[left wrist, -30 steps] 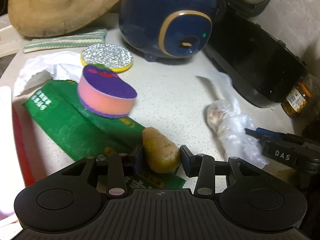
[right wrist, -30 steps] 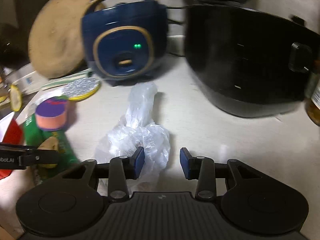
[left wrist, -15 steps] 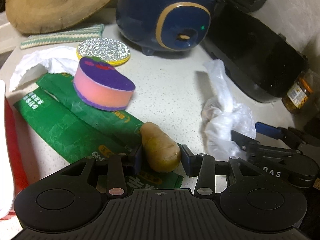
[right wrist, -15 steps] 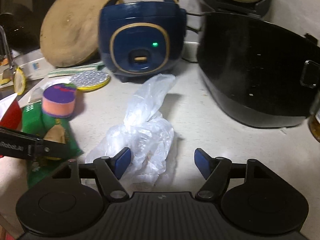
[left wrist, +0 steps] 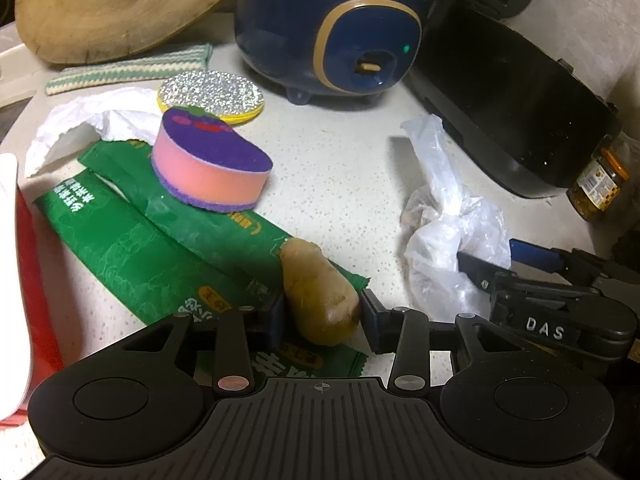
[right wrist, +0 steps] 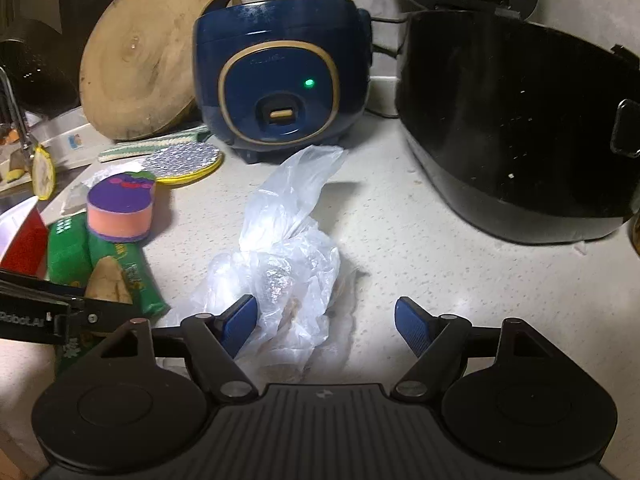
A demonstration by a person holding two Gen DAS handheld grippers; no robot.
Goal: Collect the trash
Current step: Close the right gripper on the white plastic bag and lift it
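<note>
Left gripper (left wrist: 322, 314): clenched on brown scrap (left wrist: 318, 292), over green wrappers (left wrist: 132, 236).
Right gripper (right wrist: 326, 326): released, straddling plastic bag (right wrist: 288, 248).
Far: blue cooker (right wrist: 280, 68), sponge (right wrist: 120, 208) left.

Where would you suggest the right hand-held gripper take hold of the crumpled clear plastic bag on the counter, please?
Probably at the bunched lower lump of the plastic bag, coming in low and head-on along the counter. The right hand-held gripper is open with the lump between its fingers; that part is thick and crumpled, while the upper tail is thin and limp.
</note>
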